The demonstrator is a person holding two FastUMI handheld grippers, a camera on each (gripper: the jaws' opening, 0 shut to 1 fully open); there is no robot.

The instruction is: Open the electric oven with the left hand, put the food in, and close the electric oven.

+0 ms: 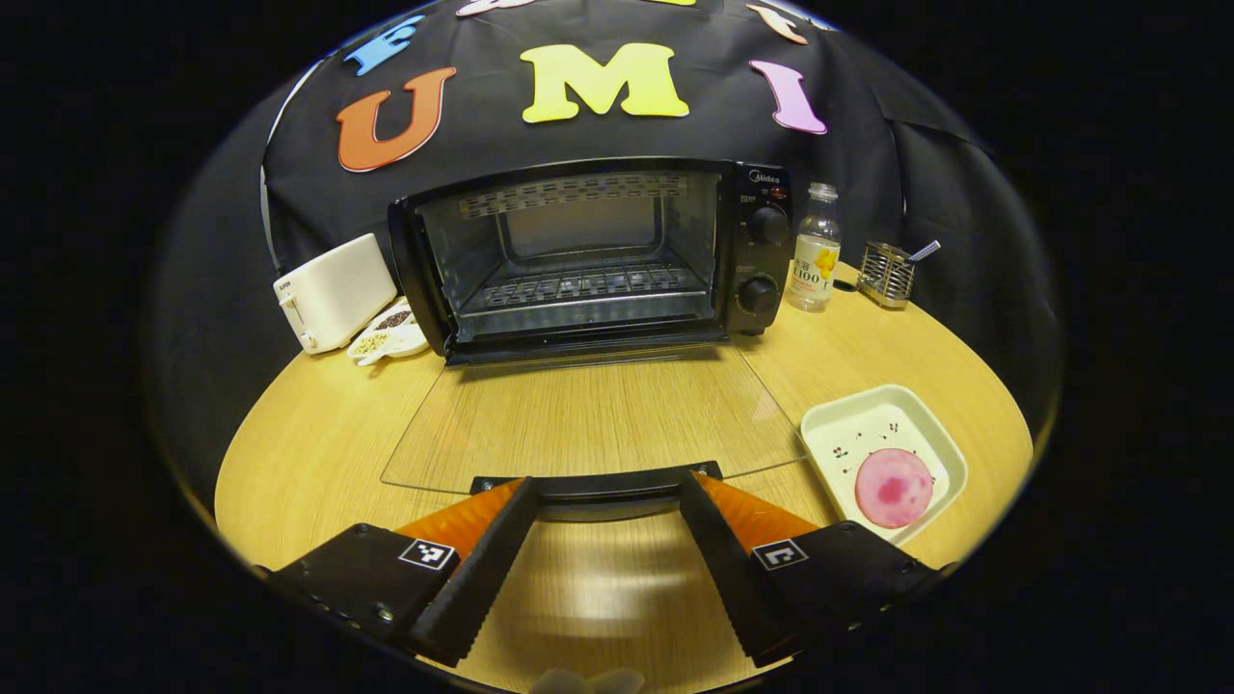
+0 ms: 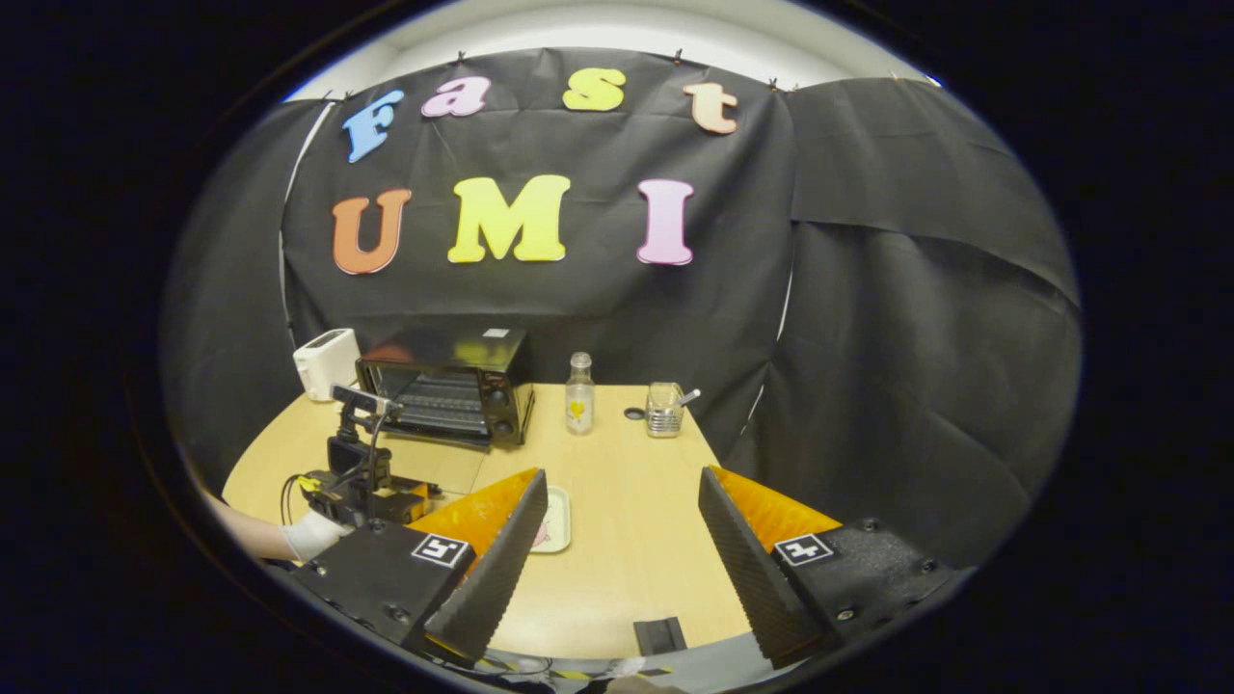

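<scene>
The black electric oven stands at the back of the wooden table with its cavity and wire rack showing. Its glass door lies flat, fully down. The door's dark handle sits right at the tips of my left gripper, which is open. A round pink piece of food lies in a white square tray to the right of the door. In the right gripper view, my right gripper hangs open above the table with nothing in it; the tray peeks past its left finger, and the oven is farther off.
A white toaster and a small dish of seeds stand left of the oven. A clear bottle and a metal wire holder stand to its right. A gloved hand holds the left gripper.
</scene>
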